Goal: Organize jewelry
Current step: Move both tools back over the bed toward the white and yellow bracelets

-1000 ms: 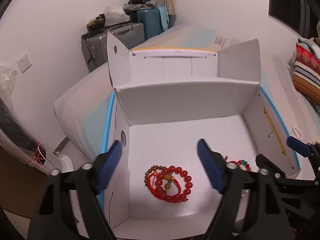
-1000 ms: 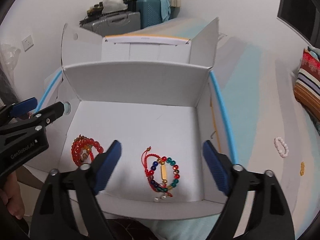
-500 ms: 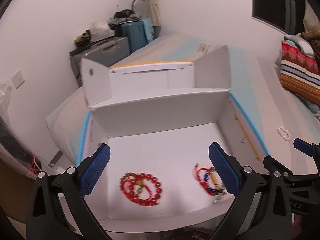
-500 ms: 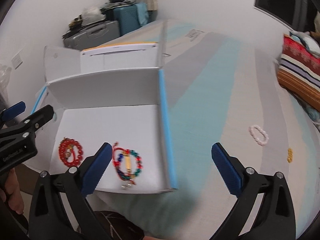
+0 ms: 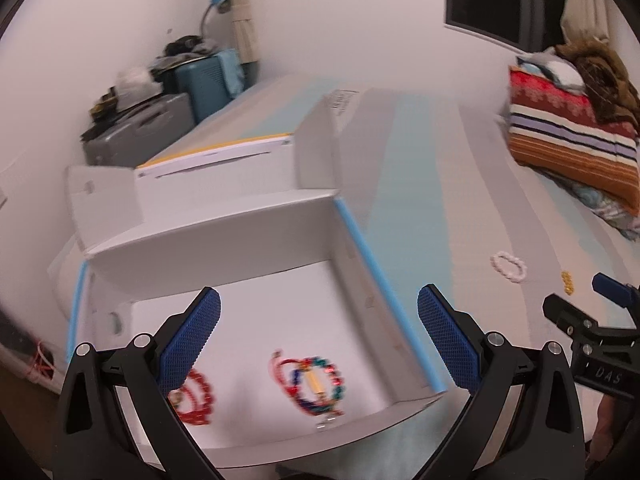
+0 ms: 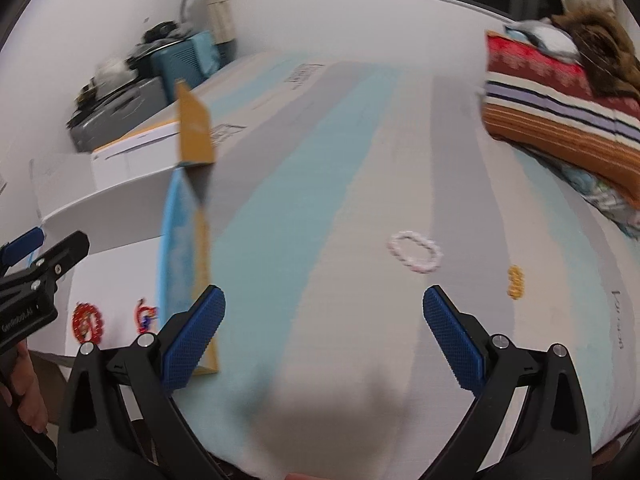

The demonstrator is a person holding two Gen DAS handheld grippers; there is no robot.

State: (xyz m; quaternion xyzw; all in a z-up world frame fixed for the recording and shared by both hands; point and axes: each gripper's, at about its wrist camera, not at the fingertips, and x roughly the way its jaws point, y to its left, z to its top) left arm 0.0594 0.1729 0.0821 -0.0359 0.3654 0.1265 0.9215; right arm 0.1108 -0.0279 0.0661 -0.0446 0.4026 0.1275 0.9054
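An open white cardboard box (image 5: 224,236) lies on the striped bed. On its floor rest a red bead bracelet (image 5: 196,400) and a multicoloured bead bracelet (image 5: 316,380). My left gripper (image 5: 318,340) hangs open above the box's near right corner, nothing between its fingers. My right gripper (image 6: 324,330) stands open and empty over the bedsheet, right of the box (image 6: 120,216). Beyond it lie a white bead bracelet (image 6: 416,251) and a small yellow bead piece (image 6: 515,281). Both show in the left wrist view too: white bracelet (image 5: 508,266), yellow piece (image 5: 567,282).
Folded striped blankets (image 6: 560,120) are stacked at the bed's far right. Suitcases (image 5: 152,128) with clutter stand against the wall behind the box. A raised box flap (image 6: 194,132) stands left of my right gripper. A hand (image 6: 24,392) shows at the left edge.
Both grippers opened wider and swung right. The left went from over the red bracelet toward the box's right side; the right left the box and now hovers over the sheet.
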